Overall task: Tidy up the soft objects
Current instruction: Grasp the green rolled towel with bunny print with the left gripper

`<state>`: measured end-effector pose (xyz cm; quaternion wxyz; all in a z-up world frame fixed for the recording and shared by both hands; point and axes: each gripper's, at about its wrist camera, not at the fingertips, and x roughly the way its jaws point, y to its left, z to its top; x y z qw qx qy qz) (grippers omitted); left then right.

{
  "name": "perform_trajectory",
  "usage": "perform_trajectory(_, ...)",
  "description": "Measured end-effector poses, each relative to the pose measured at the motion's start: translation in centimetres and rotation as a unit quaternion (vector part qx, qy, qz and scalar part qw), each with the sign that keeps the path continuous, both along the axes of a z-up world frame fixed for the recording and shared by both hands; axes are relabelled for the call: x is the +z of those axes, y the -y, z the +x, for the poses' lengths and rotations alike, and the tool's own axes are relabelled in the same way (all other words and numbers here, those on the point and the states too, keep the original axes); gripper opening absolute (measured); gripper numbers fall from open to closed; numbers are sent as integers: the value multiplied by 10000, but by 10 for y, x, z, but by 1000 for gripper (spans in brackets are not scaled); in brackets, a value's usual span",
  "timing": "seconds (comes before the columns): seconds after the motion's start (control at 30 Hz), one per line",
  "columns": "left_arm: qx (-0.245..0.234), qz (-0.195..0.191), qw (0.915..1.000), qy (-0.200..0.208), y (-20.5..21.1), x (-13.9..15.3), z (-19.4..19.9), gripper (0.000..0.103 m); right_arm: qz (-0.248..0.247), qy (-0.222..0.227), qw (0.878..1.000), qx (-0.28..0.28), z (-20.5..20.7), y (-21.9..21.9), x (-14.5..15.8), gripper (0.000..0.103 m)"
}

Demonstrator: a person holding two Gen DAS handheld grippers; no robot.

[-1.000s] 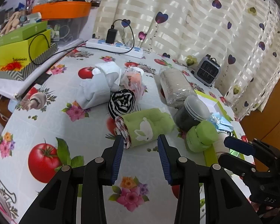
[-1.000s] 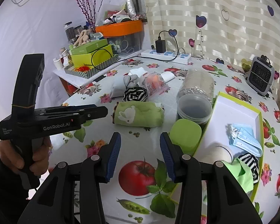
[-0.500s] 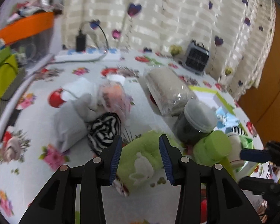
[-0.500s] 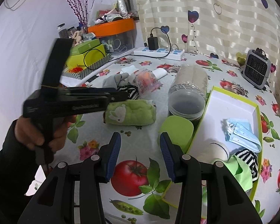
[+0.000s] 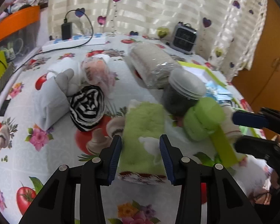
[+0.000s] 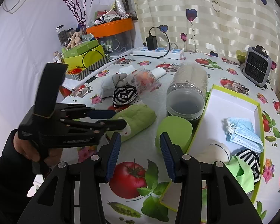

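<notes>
While my left gripper (image 5: 141,157) stands wide around the green towel roll (image 5: 143,134), the roll lies on the table (image 5: 52,155), long axis along my fingers; no label readable. Right gripper (image 6: 139,154) wide, empty.

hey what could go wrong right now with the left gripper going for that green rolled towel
The left gripper is open and straddles the green rolled towel; it may pinch only fluffy outer layers, so the roll could unravel when lifted.

The lidded jar and light green roll sit close on the right; a swing toward the lime-edged box could knock them.

The right gripper hovers open nearby, so the two could collide.
</notes>
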<state>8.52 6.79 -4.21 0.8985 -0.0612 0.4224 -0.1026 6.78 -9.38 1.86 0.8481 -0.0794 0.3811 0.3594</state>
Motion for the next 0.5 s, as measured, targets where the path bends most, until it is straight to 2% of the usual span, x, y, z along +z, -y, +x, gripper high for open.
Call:
perform_trajectory(0.3,182,311,9993,-131,17,-12,13,42,16,36,9999,-137,0,7,1,45)
perform_trajectory(0.5,362,379,9986,-35,20,-12,7,27,53,56,9998,-160,-2,8,4,45)
